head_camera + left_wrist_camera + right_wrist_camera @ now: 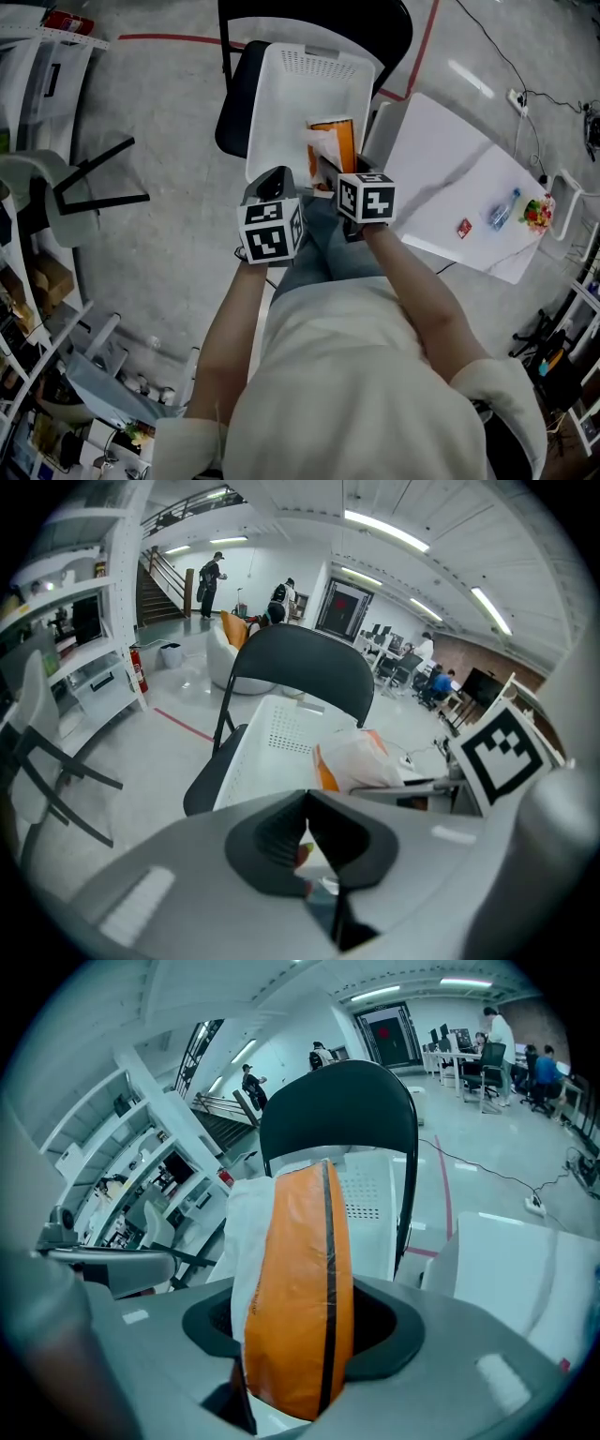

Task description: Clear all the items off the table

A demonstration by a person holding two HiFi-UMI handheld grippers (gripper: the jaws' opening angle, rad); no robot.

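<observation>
A white basket (281, 103) stands on a black chair (234, 103) in front of me. My right gripper (323, 173) is shut on an orange and white bag (330, 141), which hangs upright over the basket's near right part. In the right gripper view the bag (295, 1260) fills the space between the pads of the right gripper (302, 1326). My left gripper (274, 181) hovers at the basket's near edge, just left of the right one. Seen from the left gripper view, the left gripper (307, 803) has its pads pressed together on a small thin item (305, 855) with white, red and green showing.
A white table (441, 178) stands to the right with a small red packet (464, 228), a bottle (502, 211) and a colourful item (536, 213) on it. Shelving lines the left side. A stool (56, 202) stands on the floor at left.
</observation>
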